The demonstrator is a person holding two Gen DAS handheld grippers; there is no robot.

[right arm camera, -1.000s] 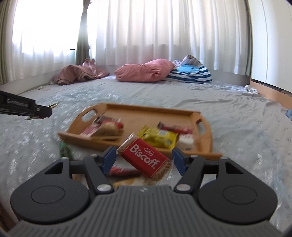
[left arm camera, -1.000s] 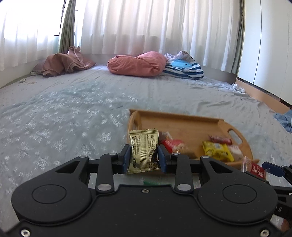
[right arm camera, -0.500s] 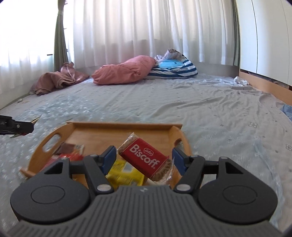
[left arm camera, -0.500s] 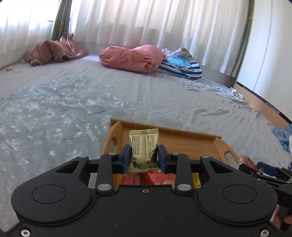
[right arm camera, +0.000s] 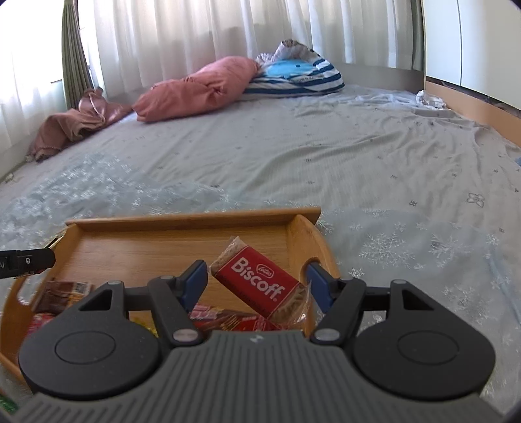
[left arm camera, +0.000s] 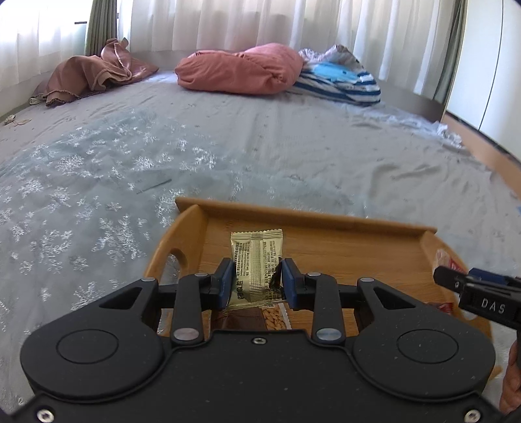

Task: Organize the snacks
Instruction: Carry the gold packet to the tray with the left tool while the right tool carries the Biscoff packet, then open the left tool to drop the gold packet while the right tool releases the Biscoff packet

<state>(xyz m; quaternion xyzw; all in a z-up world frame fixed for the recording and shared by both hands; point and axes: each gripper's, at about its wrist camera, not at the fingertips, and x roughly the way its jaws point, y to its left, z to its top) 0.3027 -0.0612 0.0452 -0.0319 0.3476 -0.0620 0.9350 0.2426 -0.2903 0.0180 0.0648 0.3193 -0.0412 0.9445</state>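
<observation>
Only the left wrist view shows the left gripper (left arm camera: 257,279) clamped on a gold snack packet (left arm camera: 255,260) above the wooden tray (left arm camera: 325,221). Only the right wrist view shows the right gripper (right arm camera: 257,283) pinching a red Biscoff biscuit pack (right arm camera: 260,286) diagonally over more wrapped snacks (right arm camera: 65,289) in the tray. Behind, a pink pillow (right arm camera: 198,88) lies on the grey bedsheet (right arm camera: 325,156).

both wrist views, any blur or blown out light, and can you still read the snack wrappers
Left wrist: curtains blown out, gold packet sharp but its print too small to read. Right wrist: window glare at left, "Biscoff" on the red packet crisp; fisheye bends the tray rim.
</observation>
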